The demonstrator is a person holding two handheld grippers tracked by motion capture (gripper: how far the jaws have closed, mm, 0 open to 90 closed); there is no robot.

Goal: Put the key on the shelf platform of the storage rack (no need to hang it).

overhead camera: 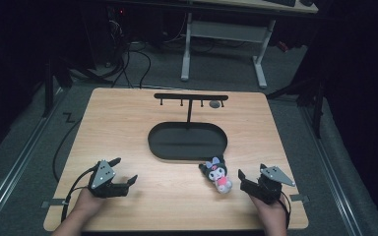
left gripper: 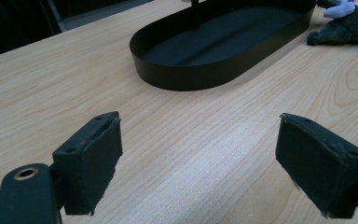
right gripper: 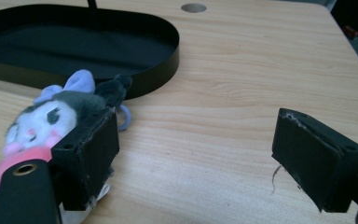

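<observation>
- My left gripper (overhead camera: 127, 170) low over the table (overhead camera: 128, 128) at front left, jaws spread wide, holding nothing
- My right gripper (overhead camera: 250, 178) front right, jaws spread, empty
- Plush toy (overhead camera: 217, 173) lies on the table just beside my right gripper, near the black oval tray (overhead camera: 187, 153)

I see a small plush toy (overhead camera: 217, 174) lying on its back on the table (overhead camera: 128, 123), near the front edge toward the right corner. Dark grey hood with ears, lavender bow, white face, pink body. Head touches the black oval tray's (overhead camera: 187, 152) front rim.
</observation>
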